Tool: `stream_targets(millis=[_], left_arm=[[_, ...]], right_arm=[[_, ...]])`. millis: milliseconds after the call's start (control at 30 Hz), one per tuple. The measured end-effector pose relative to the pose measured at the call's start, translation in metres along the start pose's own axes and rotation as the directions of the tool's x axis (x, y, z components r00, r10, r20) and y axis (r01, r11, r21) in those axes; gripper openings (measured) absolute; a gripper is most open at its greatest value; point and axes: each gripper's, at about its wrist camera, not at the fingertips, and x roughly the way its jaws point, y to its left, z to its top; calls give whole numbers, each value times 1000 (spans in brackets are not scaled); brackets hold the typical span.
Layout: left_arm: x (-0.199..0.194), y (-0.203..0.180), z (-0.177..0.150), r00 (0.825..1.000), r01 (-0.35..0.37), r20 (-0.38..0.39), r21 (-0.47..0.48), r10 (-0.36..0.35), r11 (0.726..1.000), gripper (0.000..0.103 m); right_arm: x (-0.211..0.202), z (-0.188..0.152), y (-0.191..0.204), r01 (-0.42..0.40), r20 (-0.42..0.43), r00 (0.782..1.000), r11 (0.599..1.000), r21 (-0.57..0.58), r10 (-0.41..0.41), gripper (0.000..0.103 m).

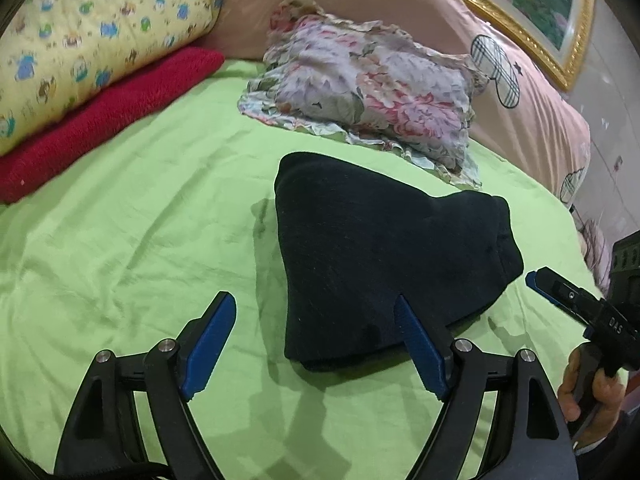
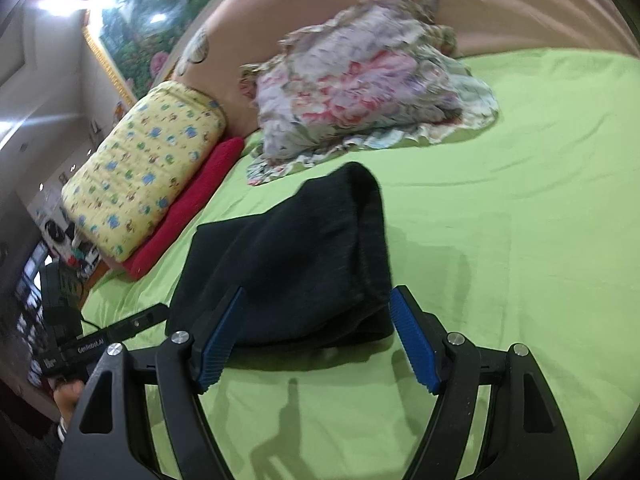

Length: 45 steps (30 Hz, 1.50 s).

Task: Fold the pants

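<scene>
I see the black pants [image 1: 384, 256] folded into a compact bundle on the green bed sheet [image 1: 140, 240], just in front of the floral pillow [image 1: 368, 84]. Their long axis seems to run from my near side toward that pillow, though the dark fabric hides the folds, so I can't tell which end is the waistband. My left gripper [image 1: 316, 320] has its jaws spread wide, holding nothing, at the bundle's near edge. My right gripper [image 2: 316, 312] is likewise spread and empty, its fingers straddling the bundle's near end.
</scene>
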Motion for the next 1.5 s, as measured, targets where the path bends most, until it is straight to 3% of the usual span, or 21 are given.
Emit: stream_targets(millis=[100,233,500,1067,1500], left_arm=[[-9,-6,-5,1000,-1,4,18,1,1000,84],[-13,-22,-12,998,-54,-9,96,55,994,84],[-18,-46,-35,995,-96,10,204,96,974,85],[10,-54,-41,997,-80,4,221,81,972,87],[23,-56,-42,993,-113,5,233,115,966,88]], right_arm=[[-5,-5,15,4,-9,1000,997,-80,-5,76],[-11,-12,28,14,-18,1000,987,-161,-17,81],[-16,-26,36,58,-24,998,966,-252,-66,86],[3,-44,43,85,-24,995,945,-317,-97,87],[20,-40,42,79,-43,994,950,-303,-96,87]])
